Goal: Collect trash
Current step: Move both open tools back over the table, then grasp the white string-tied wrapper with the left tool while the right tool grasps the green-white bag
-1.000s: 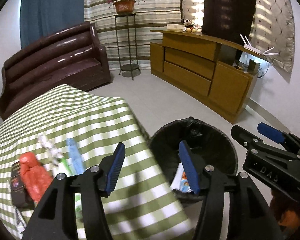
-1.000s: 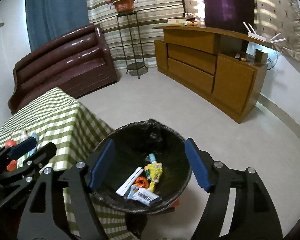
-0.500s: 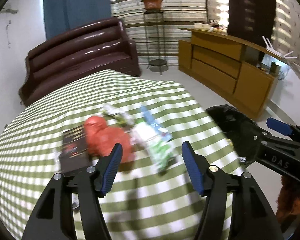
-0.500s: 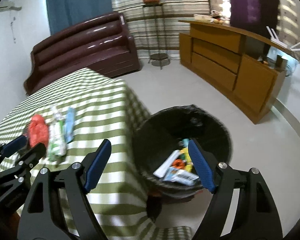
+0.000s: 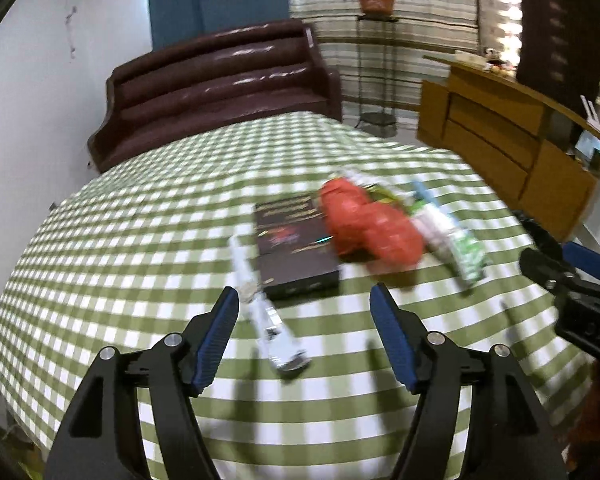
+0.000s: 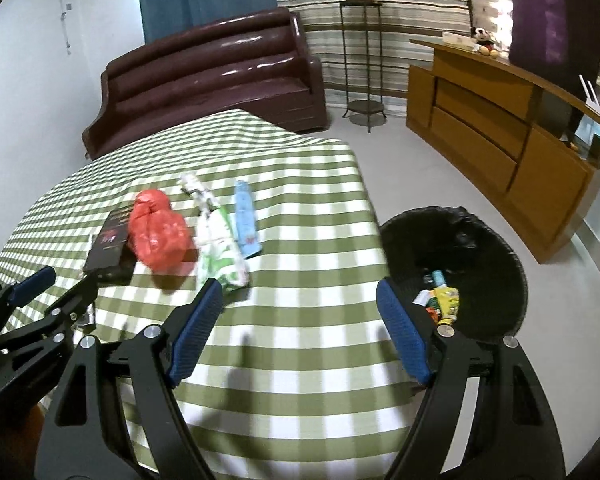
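Trash lies on the green checked table (image 5: 140, 220): a crumpled red bag (image 5: 372, 228), a white-green wrapper (image 5: 456, 244), a light blue wrapper (image 6: 246, 216) and a clear wrapper (image 5: 268, 320). A flat black box (image 5: 292, 248) lies beside the red bag (image 6: 160, 232). My left gripper (image 5: 304, 300) hovers over the clear wrapper; its jaws are opening and grip nothing. My right gripper (image 6: 299, 286) hangs open and empty over the table's right part, near the white-green wrapper (image 6: 218, 248). A black-lined bin (image 6: 500, 236) stands on the floor right of the table, with several packets (image 6: 440, 300) inside.
A dark brown sofa (image 6: 212, 80) stands behind the table. A wooden cabinet (image 6: 500, 128) runs along the right wall. A metal plant stand (image 6: 358, 60) stands at the striped curtain. Grey floor lies between the table, bin and cabinet.
Both views have swung left, from over the bin to over the table. The left jaws stand wider apart. The trash on the cloth now lies ahead of both grippers.
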`<state>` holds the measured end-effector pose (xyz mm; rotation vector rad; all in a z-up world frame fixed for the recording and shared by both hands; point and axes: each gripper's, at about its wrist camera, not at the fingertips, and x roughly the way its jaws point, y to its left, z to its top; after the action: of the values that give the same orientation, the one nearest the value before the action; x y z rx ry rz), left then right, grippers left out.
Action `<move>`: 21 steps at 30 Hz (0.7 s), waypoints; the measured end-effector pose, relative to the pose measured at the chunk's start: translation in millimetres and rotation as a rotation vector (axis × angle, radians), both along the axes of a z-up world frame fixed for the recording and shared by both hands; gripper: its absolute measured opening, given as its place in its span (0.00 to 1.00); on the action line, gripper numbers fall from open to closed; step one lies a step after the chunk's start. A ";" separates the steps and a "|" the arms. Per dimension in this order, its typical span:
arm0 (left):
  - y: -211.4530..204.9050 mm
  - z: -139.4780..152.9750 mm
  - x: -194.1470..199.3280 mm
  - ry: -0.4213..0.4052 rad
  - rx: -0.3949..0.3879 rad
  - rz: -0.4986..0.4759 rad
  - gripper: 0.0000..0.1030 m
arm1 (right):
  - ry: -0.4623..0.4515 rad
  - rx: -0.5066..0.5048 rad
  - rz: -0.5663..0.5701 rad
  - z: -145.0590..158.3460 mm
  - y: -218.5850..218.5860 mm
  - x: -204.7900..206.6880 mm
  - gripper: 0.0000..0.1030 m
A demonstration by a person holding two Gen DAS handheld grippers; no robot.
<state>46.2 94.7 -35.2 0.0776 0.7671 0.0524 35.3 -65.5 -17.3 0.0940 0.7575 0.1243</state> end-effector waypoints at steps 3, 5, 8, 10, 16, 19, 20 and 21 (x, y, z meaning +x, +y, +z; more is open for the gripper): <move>12.5 -8.0 6.7 0.034 -0.015 0.029 0.65 | 0.006 0.001 0.013 -1.8 10.0 -1.7 0.75; 18.2 -11.8 12.3 0.071 -0.037 0.040 0.65 | 0.009 -0.003 0.019 -1.6 14.6 -0.8 0.75; 23.4 -14.3 17.6 0.105 -0.061 0.048 0.67 | 0.017 -0.004 0.030 -2.1 22.0 1.2 0.75; 25.7 -16.3 19.9 0.125 -0.076 0.045 0.67 | 0.018 -0.007 0.036 -1.0 26.8 2.9 0.75; 27.2 -23.3 20.9 0.152 -0.064 0.012 0.45 | 0.021 -0.018 0.047 -0.8 38.0 10.7 0.75; 31.0 -24.2 20.5 0.145 -0.056 0.009 0.33 | 0.025 -0.025 0.047 -2.7 41.5 14.9 0.75; 32.4 -24.3 19.6 0.140 -0.053 0.010 0.29 | 0.025 -0.026 0.046 -2.6 42.4 16.0 0.75; 34.1 -24.6 18.8 0.135 -0.045 0.011 0.23 | 0.029 -0.026 0.047 -3.0 43.3 18.0 0.75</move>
<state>65.0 128.8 -59.8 0.0342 0.9034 0.0411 53.3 -22.2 -20.3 0.0538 0.7900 0.1580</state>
